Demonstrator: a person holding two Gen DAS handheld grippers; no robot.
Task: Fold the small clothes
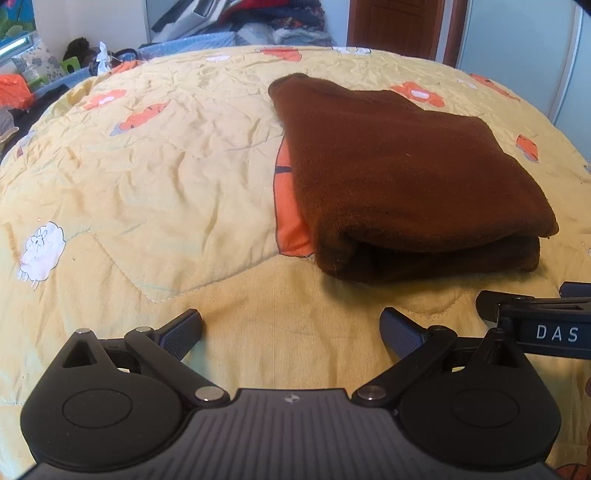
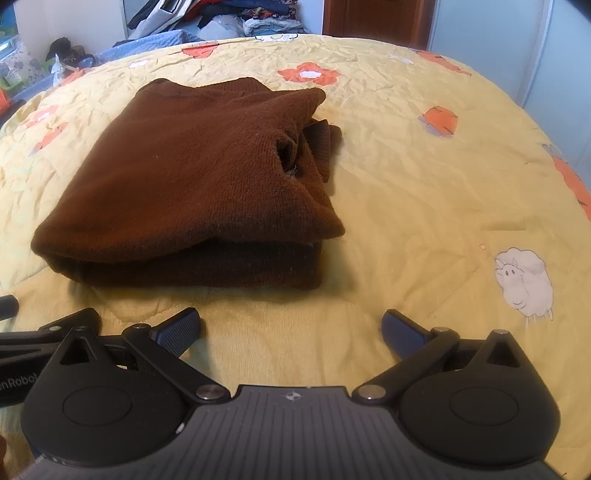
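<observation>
surface: wrinkled yellow quilted bedspread (image 1: pixel 147 177) with orange flowers, white sheep | folded brown knit sweater (image 2: pixel 192 177) lying mid-bed | left tool (image 1: pixel 291 328) spread, empty | right tool (image 2: pixel 291 328) spread, empty | room: wooden door (image 1: pixel 395 26), piled clothes (image 2: pixel 258 14) behind

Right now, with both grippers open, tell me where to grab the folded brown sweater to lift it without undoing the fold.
Take the brown sweater by its thick rounded fold edge nearest the grippers, coming in low from the front along the yellow quilt. The layers stack there, so one pinch probably catches them all. The right gripper could take the near right corner and the left gripper the near left corner. Avoid the loose bunched cuff on the far right.
</observation>
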